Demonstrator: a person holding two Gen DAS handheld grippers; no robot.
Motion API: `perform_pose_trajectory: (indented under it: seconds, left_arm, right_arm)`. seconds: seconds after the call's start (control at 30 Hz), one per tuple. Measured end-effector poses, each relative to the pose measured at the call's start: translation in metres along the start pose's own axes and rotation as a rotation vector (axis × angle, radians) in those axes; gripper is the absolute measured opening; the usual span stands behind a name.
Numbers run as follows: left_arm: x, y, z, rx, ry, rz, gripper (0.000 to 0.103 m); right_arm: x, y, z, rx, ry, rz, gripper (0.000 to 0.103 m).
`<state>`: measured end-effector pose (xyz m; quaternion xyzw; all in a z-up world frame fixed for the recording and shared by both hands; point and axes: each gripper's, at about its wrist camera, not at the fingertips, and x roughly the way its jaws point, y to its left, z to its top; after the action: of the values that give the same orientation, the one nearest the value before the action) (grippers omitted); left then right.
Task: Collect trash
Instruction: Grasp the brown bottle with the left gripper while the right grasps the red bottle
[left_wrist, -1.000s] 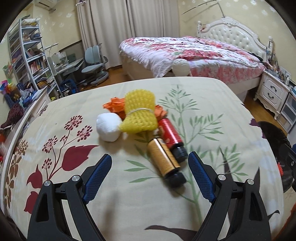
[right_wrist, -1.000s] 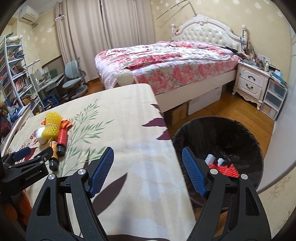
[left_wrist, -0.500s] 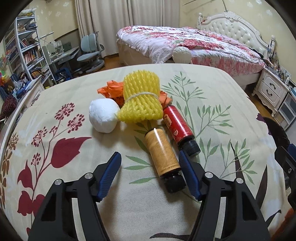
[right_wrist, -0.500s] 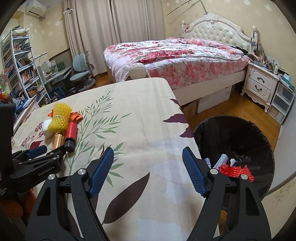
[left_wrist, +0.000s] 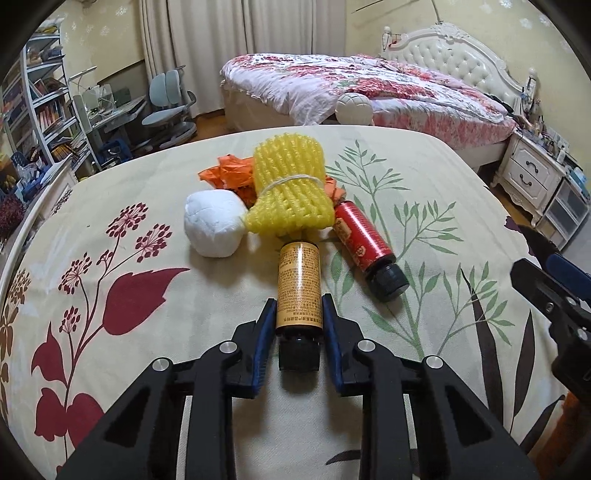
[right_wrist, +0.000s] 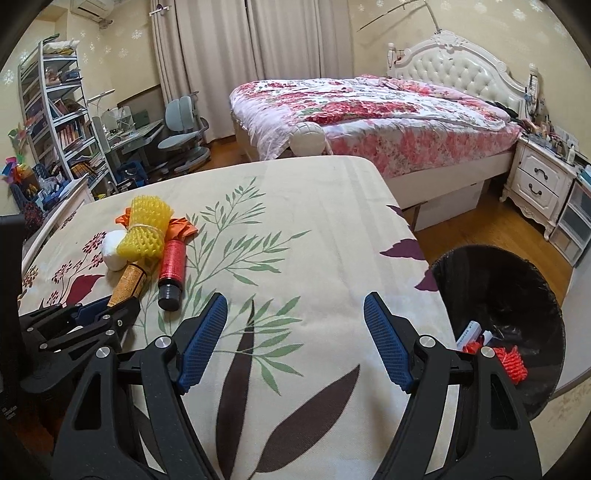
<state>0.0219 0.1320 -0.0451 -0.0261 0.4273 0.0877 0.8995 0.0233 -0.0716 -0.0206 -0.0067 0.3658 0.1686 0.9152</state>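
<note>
My left gripper (left_wrist: 298, 314) is shut on a gold-labelled bottle (left_wrist: 298, 288) lying on the floral tablecloth (left_wrist: 424, 177), near its black cap end. Beside it lie a red bottle (left_wrist: 364, 243), a yellow foam net (left_wrist: 290, 190), a white paper ball (left_wrist: 214, 229) and orange wrapping (left_wrist: 227, 173). In the right wrist view the same pile sits at the left: gold bottle (right_wrist: 129, 280), red bottle (right_wrist: 171, 264), and the left gripper (right_wrist: 110, 308) on the gold bottle. My right gripper (right_wrist: 295, 332) is open and empty above the cloth.
A black-lined trash bin (right_wrist: 517, 295) stands on the floor off the table's right edge, with red net and small packets inside. A bed (right_wrist: 369, 110), a nightstand (right_wrist: 539, 181), desk chairs (right_wrist: 181, 122) and shelves (right_wrist: 55, 110) are beyond the table.
My left gripper has moved forward and closed its jaws on the gold bottle. My right gripper has swung left, away from over the bin, and stays open.
</note>
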Motion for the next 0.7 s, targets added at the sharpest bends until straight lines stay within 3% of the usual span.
perform_pose_trajectory:
  seconds: [0.47, 0.7]
  left_arm:
    - [-0.007, 0.070, 0.000, -0.085, -0.013, 0.070, 0.027]
    - [-0.003, 0.093, -0.001, -0.117, -0.010, 0.090, 0.027]
  right_arm:
    - [0.036, 0.073, 0.022, -0.109, 0.048, 0.095, 0.073]
    - [0.060, 0.101, 0.028, -0.166, 0.108, 0.099, 0.055]
